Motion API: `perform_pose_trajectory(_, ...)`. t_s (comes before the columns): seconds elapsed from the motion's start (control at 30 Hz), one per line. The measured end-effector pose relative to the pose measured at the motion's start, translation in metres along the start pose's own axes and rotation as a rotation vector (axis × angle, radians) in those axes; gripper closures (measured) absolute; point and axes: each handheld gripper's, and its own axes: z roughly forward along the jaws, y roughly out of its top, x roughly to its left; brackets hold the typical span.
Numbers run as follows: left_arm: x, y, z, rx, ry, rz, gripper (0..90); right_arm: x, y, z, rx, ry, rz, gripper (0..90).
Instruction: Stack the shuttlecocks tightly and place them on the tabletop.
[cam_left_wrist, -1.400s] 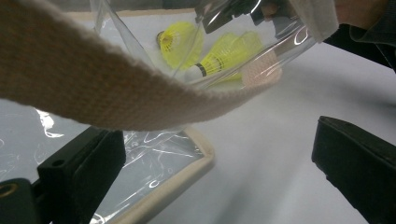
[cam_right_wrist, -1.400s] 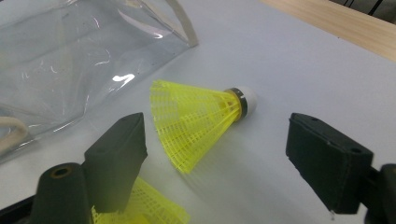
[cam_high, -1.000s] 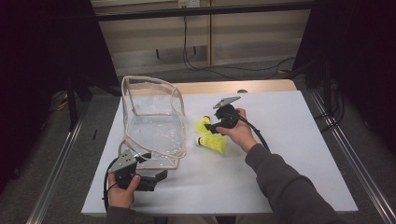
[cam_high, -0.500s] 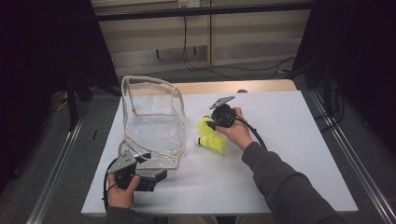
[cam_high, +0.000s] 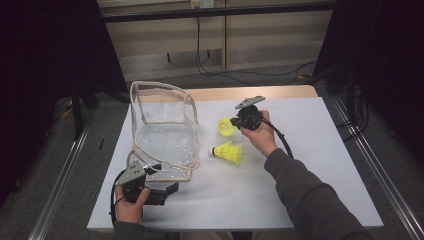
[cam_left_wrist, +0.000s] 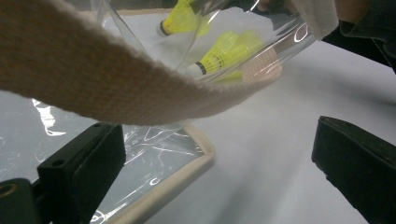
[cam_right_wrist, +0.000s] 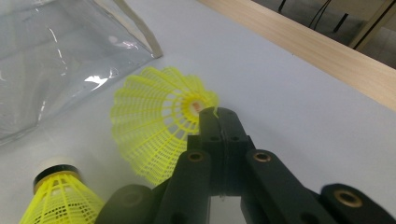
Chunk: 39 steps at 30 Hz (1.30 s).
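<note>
White table (cam_high: 310, 150): right gripper (cam_high: 235, 121) jaws just closed, pinching shuttlecock (cam_high: 226, 126) skirt rim; left gripper (cam_high: 167, 187) released beside clear bag (cam_high: 165, 135). Lift gently, avoid crushing skirt.

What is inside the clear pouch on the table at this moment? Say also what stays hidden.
Nothing shows inside the clear pouch; through its walls only the white table appears. Both yellow shuttlecocks lie outside it, one loose, one in the right gripper. Creases and glare hide its lower corners.

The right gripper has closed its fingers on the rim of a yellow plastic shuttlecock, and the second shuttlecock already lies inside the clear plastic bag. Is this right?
Not quite. The second yellow plastic shuttlecock lies on the white table beside the clear plastic bag, not inside it, as the high view shows. The right gripper does have its fingers closed on the other shuttlecock, at its rim.
</note>
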Motion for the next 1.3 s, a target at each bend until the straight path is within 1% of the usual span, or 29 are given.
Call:
perform_pose_trajectory(0.07, 0.0, 0.0, 0.0, -0.001, 0.001, 0.002, 2.9, -0.002, -0.001, -0.004, -0.007, -0.001, -0.004, 90.0)
perform_pose_trajectory(0.33, 0.0, 0.0, 0.0, -0.003, 0.001, 0.005, 2.9, -0.009, -0.009, -0.02, -0.028, 0.01, 0.006, 90.0)
perform_pose_trajectory(0.47, -0.001, 0.0, -0.001, -0.006, 0.002, 0.005, 2.9, -0.016, -0.015, -0.029, -0.04, 0.012, 0.026, 90.0)
perform_pose_trajectory(0.6, -0.001, 0.0, 0.0, -0.002, 0.002, 0.007, 2.8, -0.022, -0.02, -0.038, -0.053, 0.011, 0.025, 90.0)
perform_pose_trajectory(0.7, -0.001, 0.0, -0.001, -0.003, 0.002, 0.007, 2.8, -0.025, -0.023, -0.044, -0.062, 0.017, 0.035, 90.0)
perform_pose_trajectory(0.9, -0.001, 0.0, -0.001, -0.002, 0.002, 0.006, 2.9, -0.025, -0.03, -0.052, -0.061, 0.018, 0.024, 90.0)
perform_pose_trajectory(1.03, -0.002, 0.001, -0.001, -0.001, 0.003, 0.006, 2.9, -0.023, -0.034, -0.058, -0.065, 0.021, 0.004, 90.0)
perform_pose_trajectory(1.3, -0.002, 0.0, 0.0, -0.002, 0.004, 0.005, 2.9, -0.023, -0.043, -0.067, -0.069, 0.03, -0.007, 90.0)
